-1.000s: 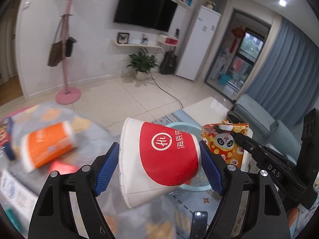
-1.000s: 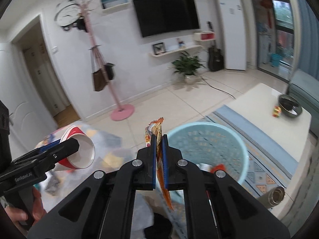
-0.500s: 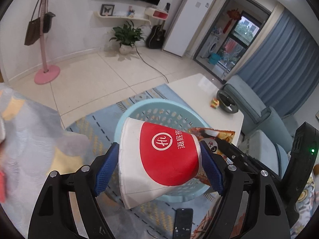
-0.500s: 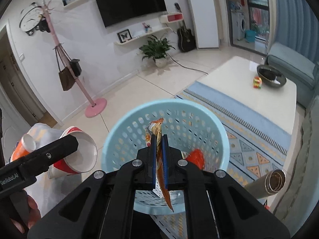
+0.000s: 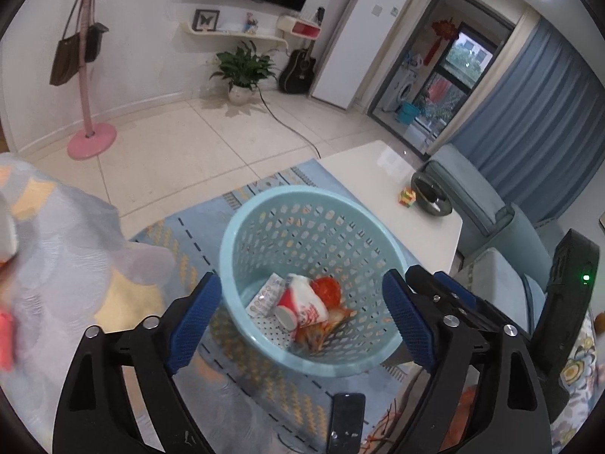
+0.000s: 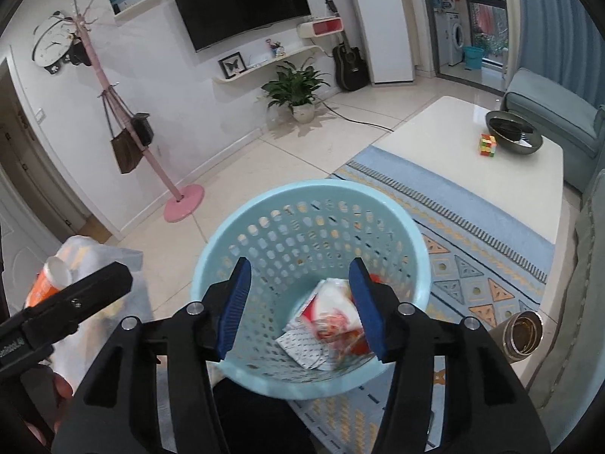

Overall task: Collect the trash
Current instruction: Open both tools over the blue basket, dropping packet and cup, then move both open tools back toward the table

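Both the left gripper [image 5: 300, 319] and the right gripper [image 6: 298, 306] hang over the pale blue basket [image 5: 242, 223], jaws spread and just opened, nothing between them. The red-and-white paper cup [image 5: 300, 304] and the snack wrapper [image 5: 321, 331] lie on the basket's floor, below the tongs.

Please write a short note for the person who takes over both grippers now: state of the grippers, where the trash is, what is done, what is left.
Left gripper: jaws just opened, nothing between them.
Right gripper: jaws just opened, also holding nothing.
Both hang over the blue basket.
Done: the red and white paper cup and the snack wrapper lie inside the basket.
Left: an orange bottle lies on the patterned cloth; collect it next.
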Demonstrator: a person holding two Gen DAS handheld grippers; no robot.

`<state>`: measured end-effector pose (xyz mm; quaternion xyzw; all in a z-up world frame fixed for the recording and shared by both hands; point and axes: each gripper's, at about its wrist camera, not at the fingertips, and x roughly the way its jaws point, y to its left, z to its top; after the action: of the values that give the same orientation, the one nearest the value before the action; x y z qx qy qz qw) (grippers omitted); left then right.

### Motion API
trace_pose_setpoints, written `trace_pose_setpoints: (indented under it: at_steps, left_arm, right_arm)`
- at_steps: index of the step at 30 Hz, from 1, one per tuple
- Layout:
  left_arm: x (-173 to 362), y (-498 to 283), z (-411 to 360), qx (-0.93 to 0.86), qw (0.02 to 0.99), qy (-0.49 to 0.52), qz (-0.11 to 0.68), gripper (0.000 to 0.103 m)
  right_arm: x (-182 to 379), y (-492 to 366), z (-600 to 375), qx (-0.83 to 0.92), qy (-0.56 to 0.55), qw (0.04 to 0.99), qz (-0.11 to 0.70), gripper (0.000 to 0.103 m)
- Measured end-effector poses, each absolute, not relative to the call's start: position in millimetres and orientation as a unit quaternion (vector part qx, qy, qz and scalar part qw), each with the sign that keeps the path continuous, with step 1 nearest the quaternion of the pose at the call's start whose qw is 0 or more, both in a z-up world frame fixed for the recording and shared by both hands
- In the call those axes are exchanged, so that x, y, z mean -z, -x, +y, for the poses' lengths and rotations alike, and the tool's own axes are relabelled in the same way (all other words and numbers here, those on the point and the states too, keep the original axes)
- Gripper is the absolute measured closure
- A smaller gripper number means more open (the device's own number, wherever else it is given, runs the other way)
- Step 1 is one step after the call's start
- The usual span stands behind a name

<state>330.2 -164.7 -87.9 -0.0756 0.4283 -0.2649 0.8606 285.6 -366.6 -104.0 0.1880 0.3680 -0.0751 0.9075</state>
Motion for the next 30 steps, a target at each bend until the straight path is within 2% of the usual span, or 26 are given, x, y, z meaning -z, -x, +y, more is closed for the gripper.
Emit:
trace_pose_setpoints:
  at_steps: [4, 17, 25, 30]
  left_arm:
    - [68, -310, -145, 0.263, 0.872, 0.08, 0.405, 0.014]
    - [-2, -210, -38, 0.194, 0.927, 0.065, 0.313, 0.014]
    - [1, -160, 60, 0.089, 0.945, 0.08, 0.306, 0.014]
    - [19, -144, 126, 0.015, 0.94, 0.099, 0.327, 0.014]
  right_arm:
    - [87, -278, -351, 0.058, -0.181, 0.915, 0.356, 0.052]
    - [18, -246, -246, -0.053, -0.132, 0.944, 0.299, 0.034]
    - [6, -244, -155, -0.141, -0.085, 0.94, 0.298, 0.028]
    - [12, -249, -102, -0.183, -0.058, 0.931, 0.311, 0.027]
